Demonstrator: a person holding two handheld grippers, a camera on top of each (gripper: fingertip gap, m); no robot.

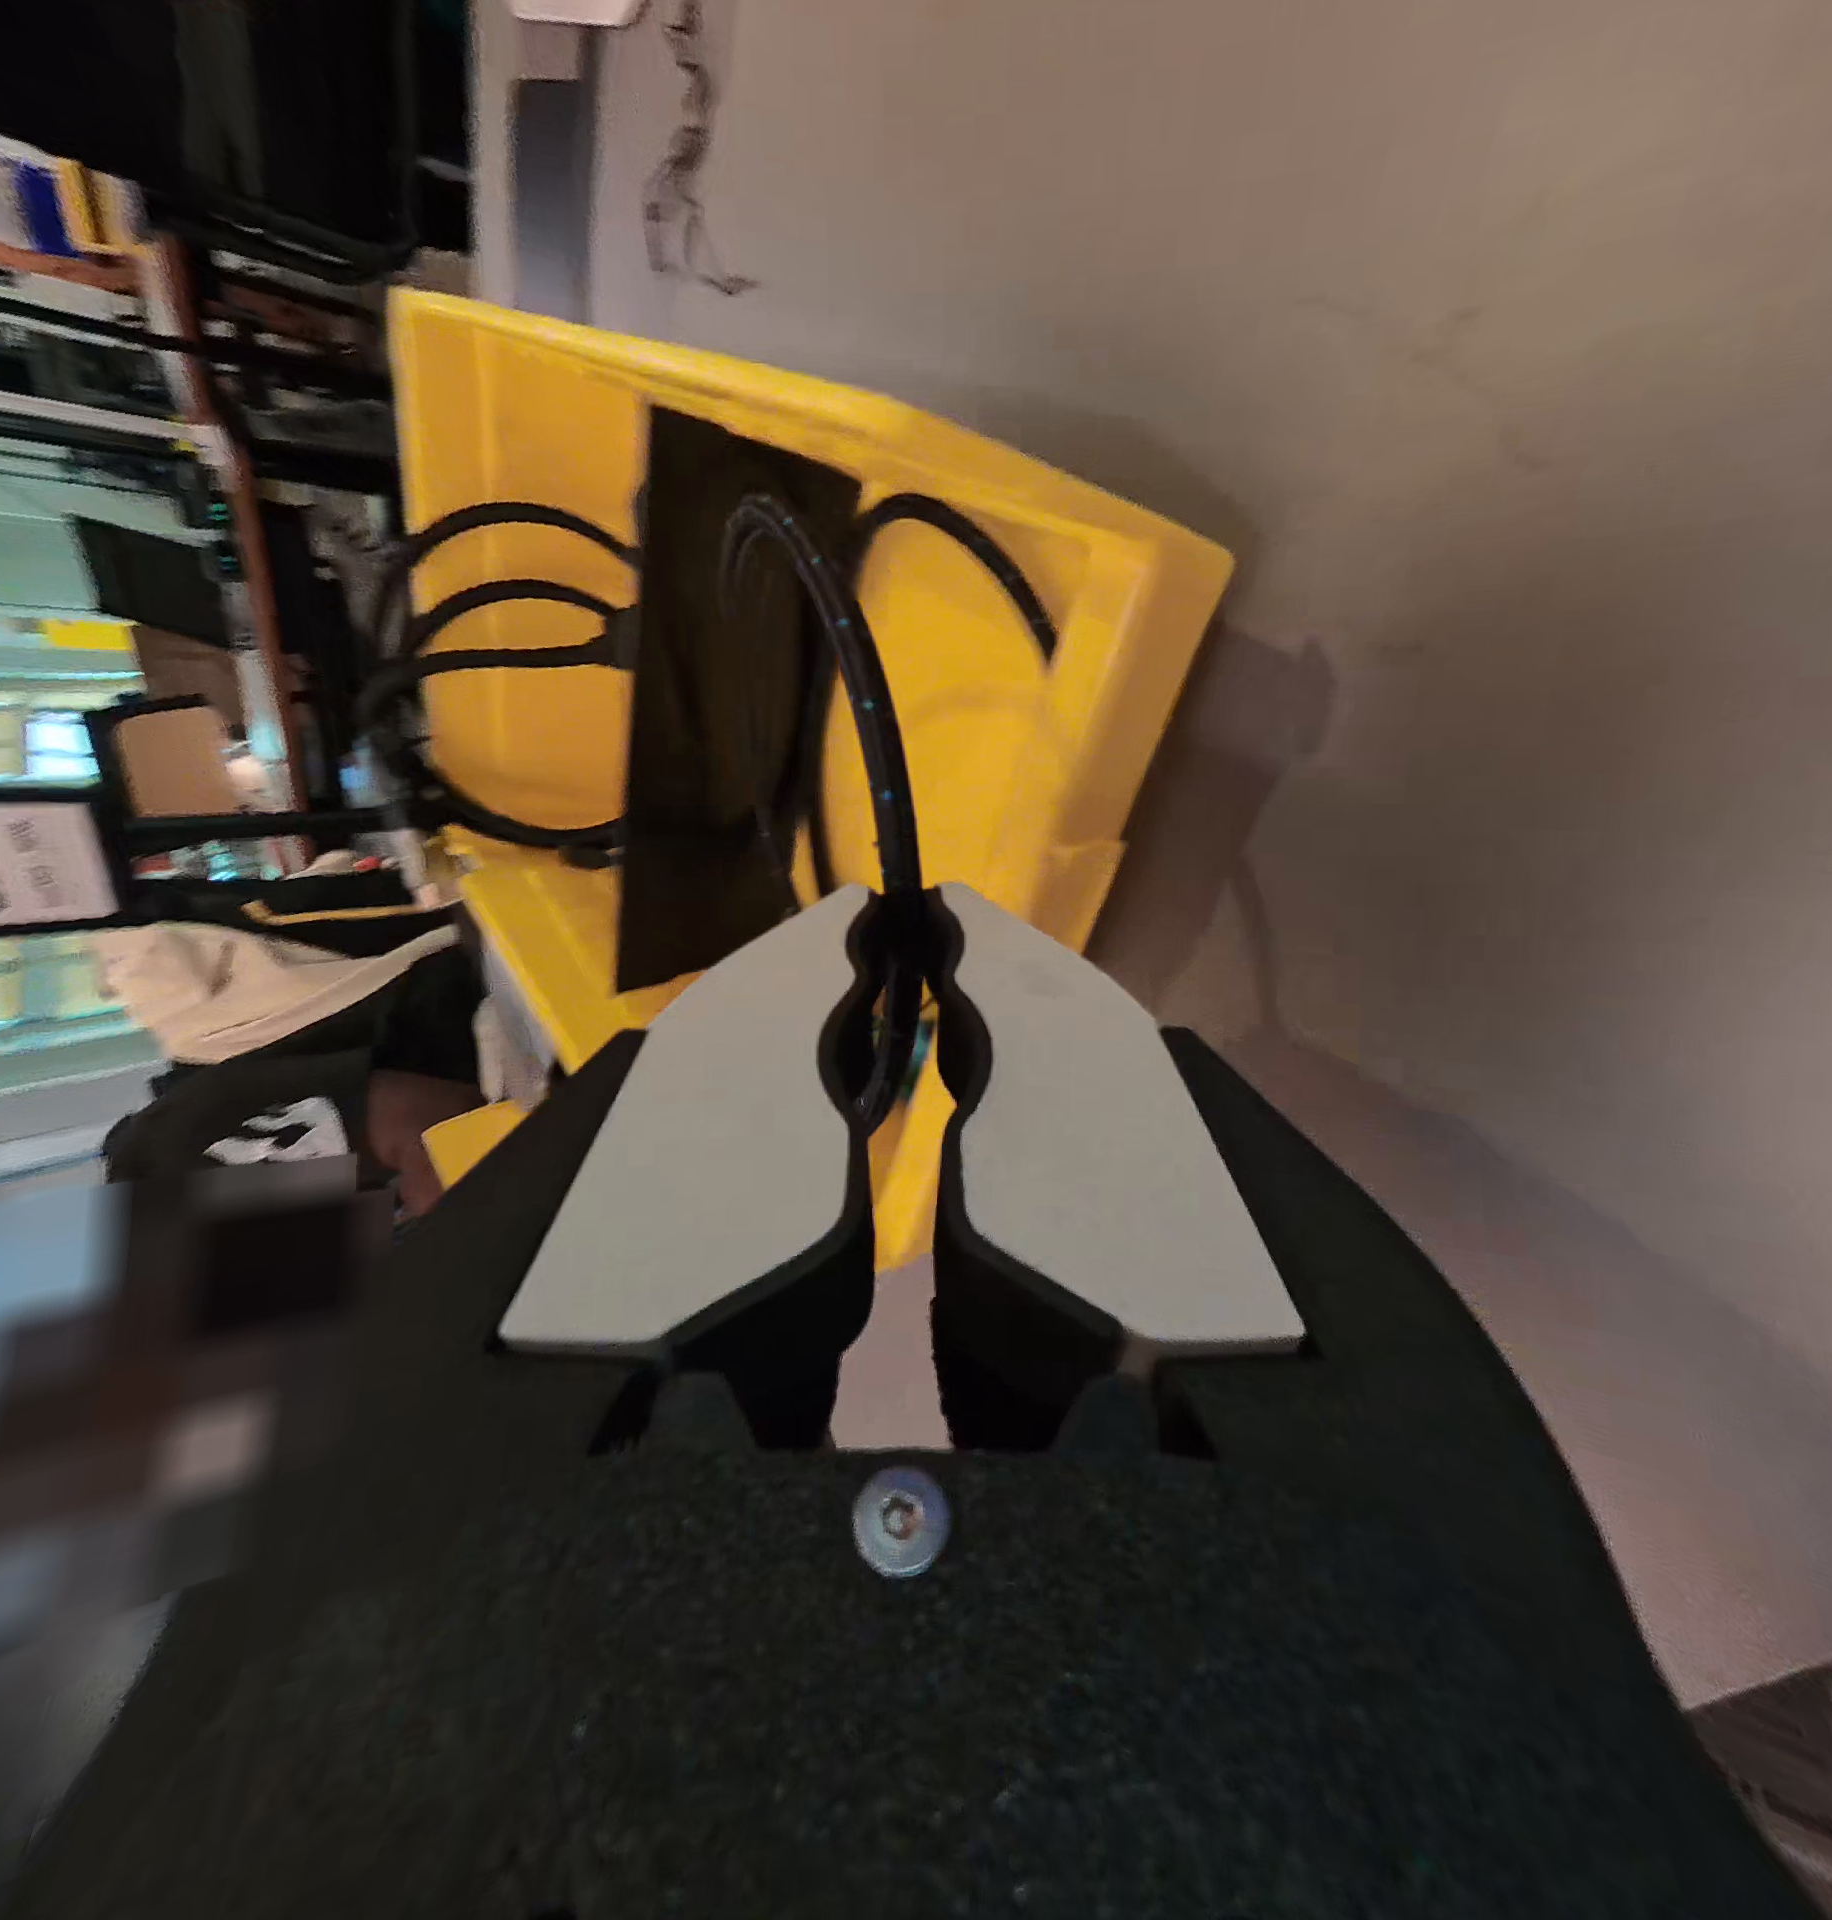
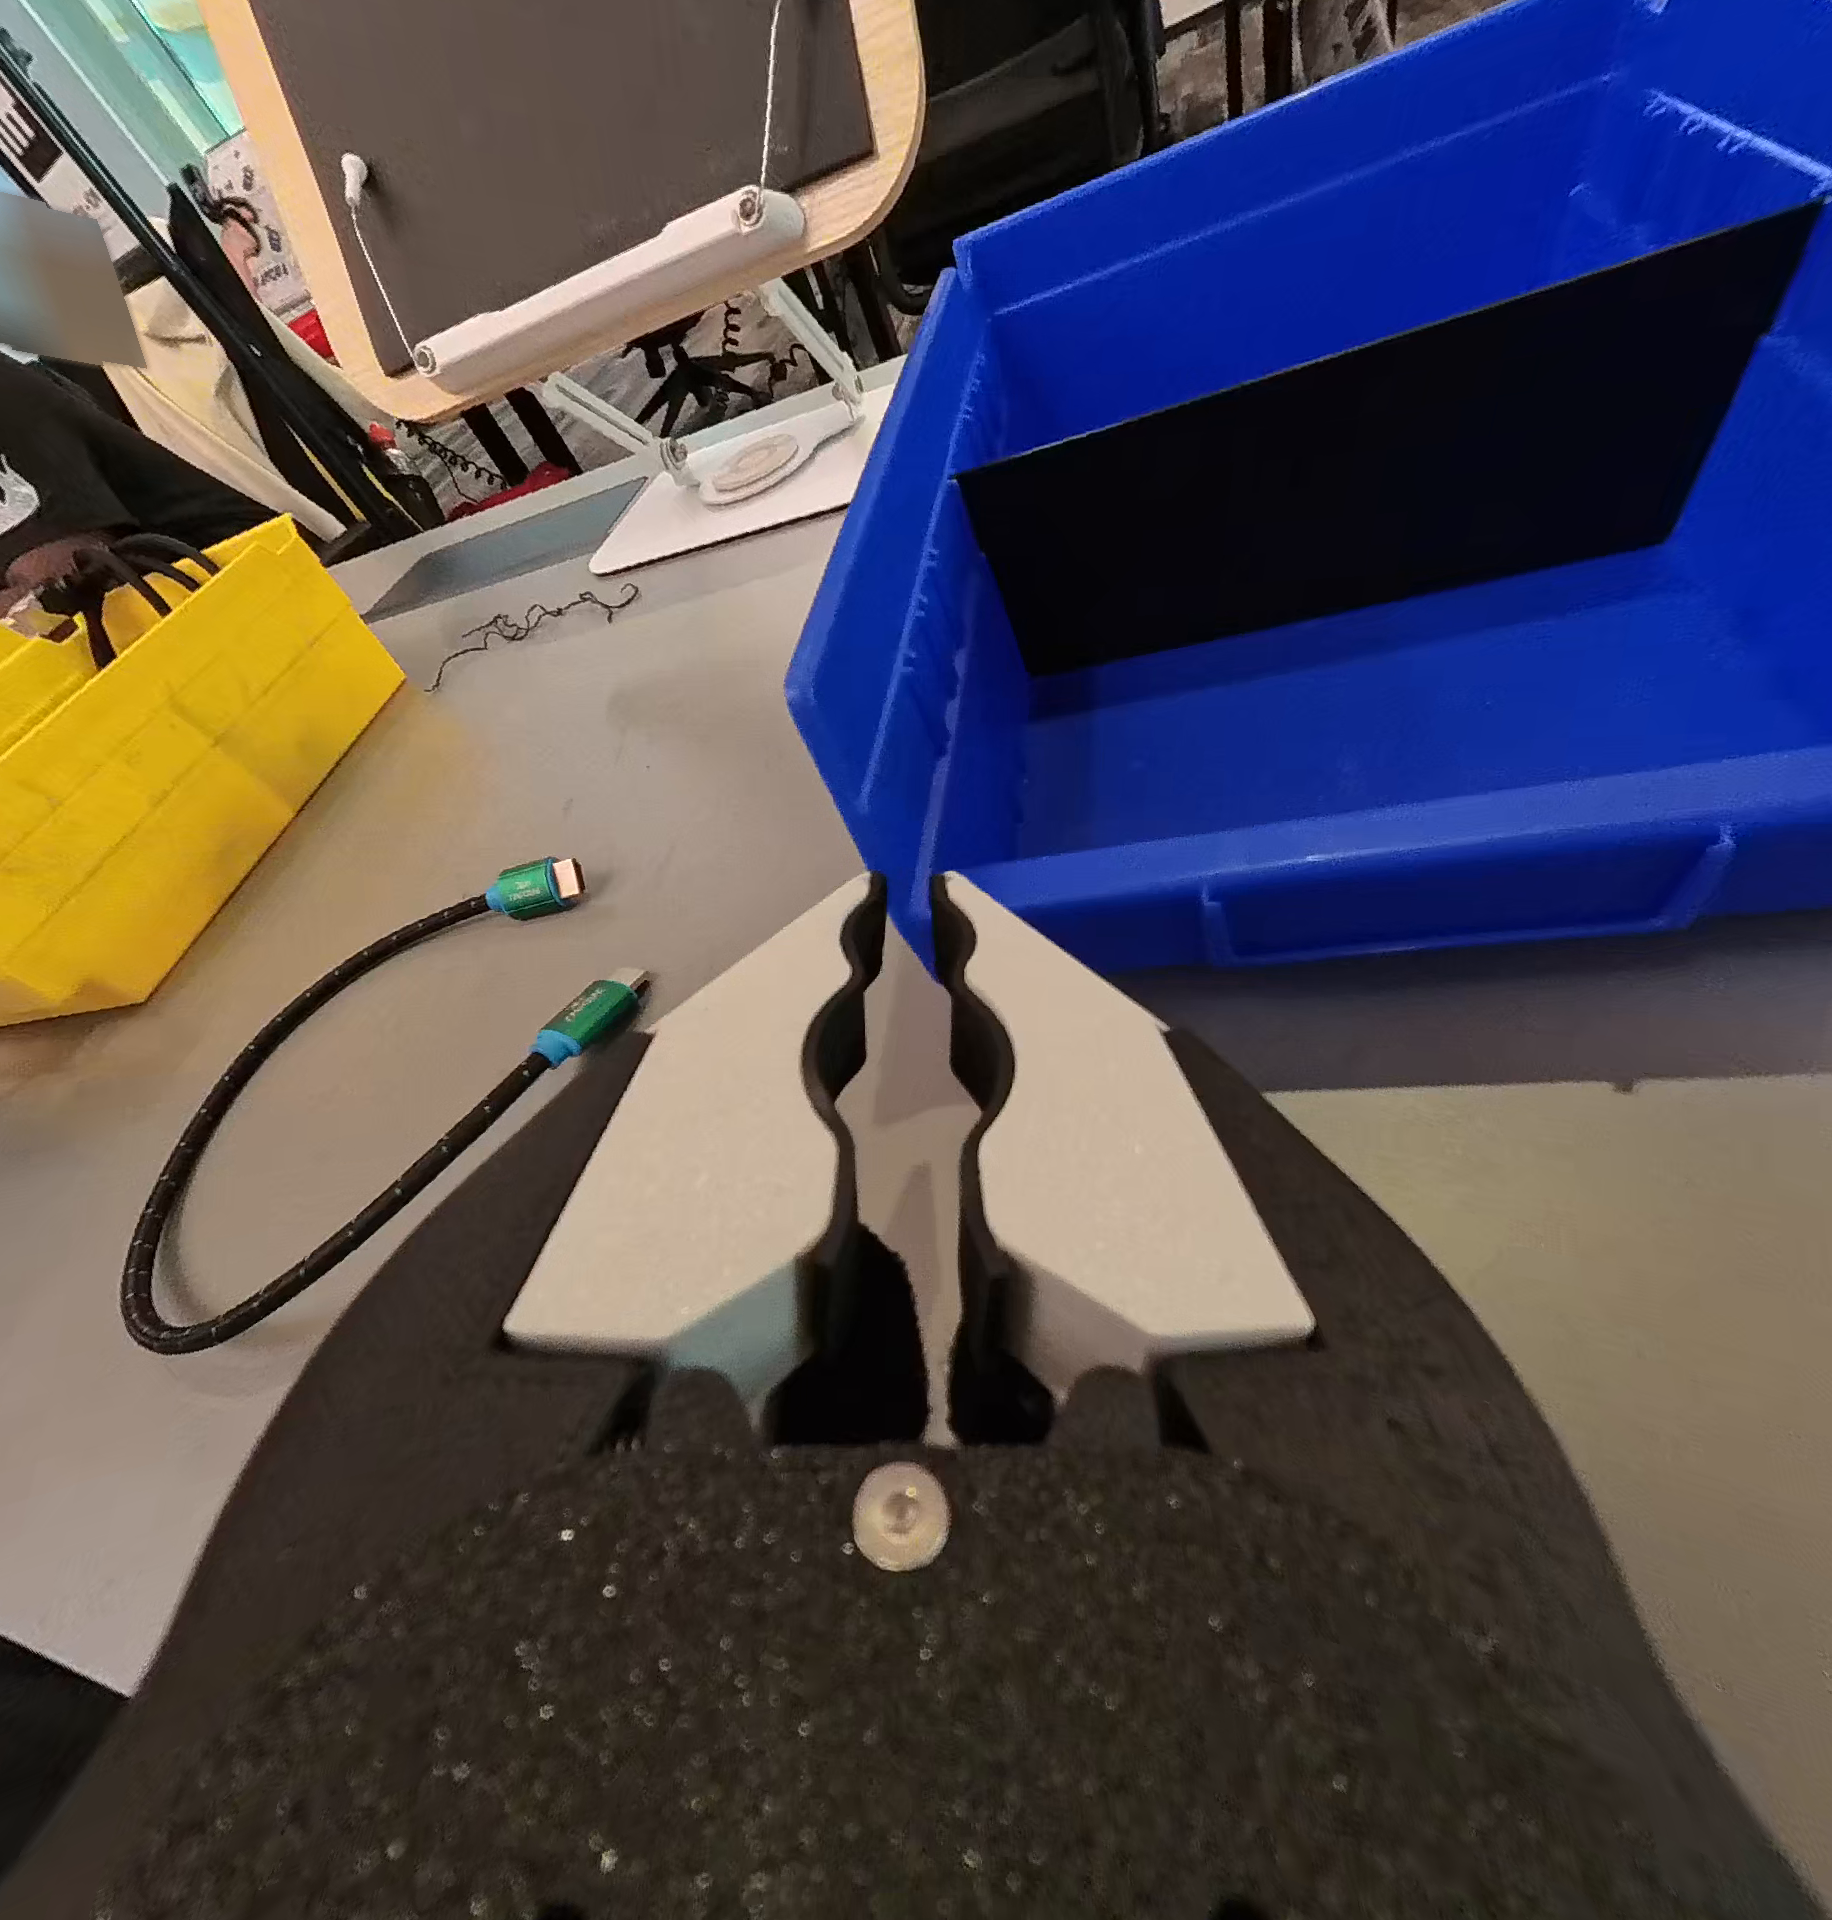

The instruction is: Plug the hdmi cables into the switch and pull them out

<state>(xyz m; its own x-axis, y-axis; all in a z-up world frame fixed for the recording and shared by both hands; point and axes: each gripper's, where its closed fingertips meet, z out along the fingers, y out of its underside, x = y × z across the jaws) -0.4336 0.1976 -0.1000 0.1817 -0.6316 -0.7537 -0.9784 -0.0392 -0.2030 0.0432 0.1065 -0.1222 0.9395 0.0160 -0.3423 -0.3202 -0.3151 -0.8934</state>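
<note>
1. Your left tool (image 1: 904,914) is clenched on a black braided cable (image 1: 876,686), which arcs up from the fingertips into the yellow bin (image 1: 1088,665) at frame centre.
2. That bin holds a black divider (image 1: 704,727) and further black cables (image 1: 517,613) on its left side.
3. Your right tool (image 2: 907,904) is released, jaws slightly apart, holding nothing.
4. A second braided cable (image 2: 268,1132) with green plugs lies on the grey surface (image 2: 631,727), lower left.
5. A blue bin (image 2: 1411,727) sits upper right.
</note>
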